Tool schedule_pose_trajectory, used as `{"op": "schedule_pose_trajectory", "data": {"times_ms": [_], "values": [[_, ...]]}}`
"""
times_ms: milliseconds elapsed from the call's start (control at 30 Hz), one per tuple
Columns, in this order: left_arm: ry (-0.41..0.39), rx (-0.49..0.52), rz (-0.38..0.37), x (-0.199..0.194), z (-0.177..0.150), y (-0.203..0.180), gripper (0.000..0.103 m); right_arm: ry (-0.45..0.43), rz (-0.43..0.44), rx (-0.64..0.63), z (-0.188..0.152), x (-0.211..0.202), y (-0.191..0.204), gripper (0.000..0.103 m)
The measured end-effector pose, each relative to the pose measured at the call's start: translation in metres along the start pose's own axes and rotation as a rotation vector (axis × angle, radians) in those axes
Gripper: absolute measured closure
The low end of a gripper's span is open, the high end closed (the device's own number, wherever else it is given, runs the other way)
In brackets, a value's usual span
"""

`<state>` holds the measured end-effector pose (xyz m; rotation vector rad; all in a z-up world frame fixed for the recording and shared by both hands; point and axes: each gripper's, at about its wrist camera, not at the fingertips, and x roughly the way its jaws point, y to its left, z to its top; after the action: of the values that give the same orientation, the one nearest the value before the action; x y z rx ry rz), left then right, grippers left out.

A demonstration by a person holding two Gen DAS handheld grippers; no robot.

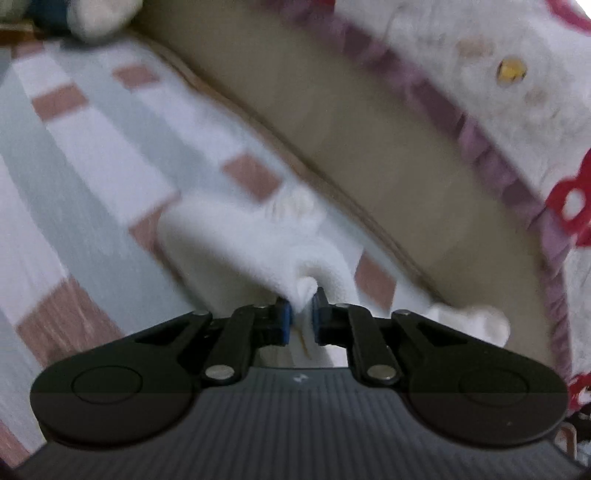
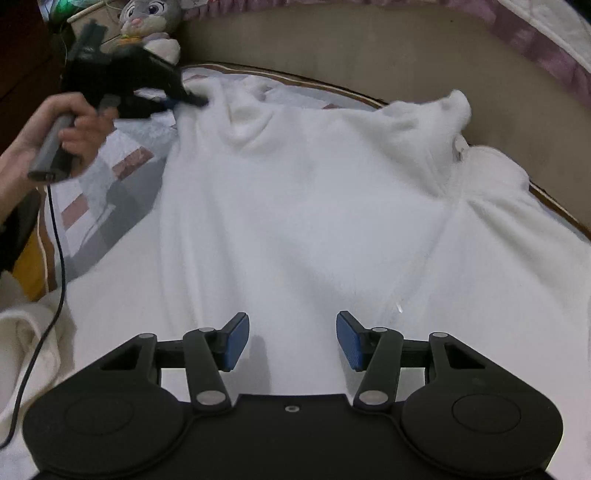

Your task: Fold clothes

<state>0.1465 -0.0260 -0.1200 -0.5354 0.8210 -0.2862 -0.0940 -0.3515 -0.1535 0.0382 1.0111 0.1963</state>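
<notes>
I had a white fleece garment [image 2: 295, 206] lying on the bed, over a checked blanket [image 1: 92, 155] with pink and grey squares. In the right wrist view the garment was spread wide, with many soft wrinkles, and a collar or hood part [image 2: 247, 125] was bunched at the far side. On the far right a sleeve or corner [image 2: 458, 107] stood up in a lump near the beige bed edge [image 2: 369, 55].

My left gripper [image 1: 302, 314] had its fingers clenched on a fold of the white cloth at the far left part of the garment; the same gripper [image 2: 184, 98] showed in the right view, carried by a hand [image 2: 70, 133], and it looked blurred. My right gripper [image 2: 291, 343] hung over the near part of the garment with its fingers wide apart and nothing between them.

I judged that the folding was not finished: I saw no neat, flat fold, and the cloth was loose. Whether the left side was being pulled flat or brought over for a fold, I could not tell. A toy rabbit [image 2: 151, 22] sat beyond the far left corner.
</notes>
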Motion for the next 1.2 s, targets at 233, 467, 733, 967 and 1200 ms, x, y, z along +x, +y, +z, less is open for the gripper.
{"op": "schedule_pose_trajectory", "data": {"times_ms": [233,467,733,967,1200], "values": [[-0.046,0.048,0.104,-0.005,0.0,-0.01,0.093,0.074,-0.024,0.114,-0.032,0.002,-0.03,0.039],[-0.145,0.281,0.076,-0.034,-0.018,-0.057,0.093,0.069,-0.04,0.111,-0.043,0.009,-0.027,0.033],[0.094,0.602,-0.296,-0.038,-0.107,-0.156,0.092,-0.058,-0.068,0.378,-0.017,-0.025,-0.051,0.034],[0.502,0.762,-0.201,0.009,-0.191,-0.193,0.064,-0.14,-0.189,0.555,-0.031,-0.048,-0.087,0.034],[0.33,0.674,-0.27,-0.023,-0.143,-0.179,0.038,-0.122,-0.183,0.438,-0.043,-0.043,-0.072,0.034]]}}
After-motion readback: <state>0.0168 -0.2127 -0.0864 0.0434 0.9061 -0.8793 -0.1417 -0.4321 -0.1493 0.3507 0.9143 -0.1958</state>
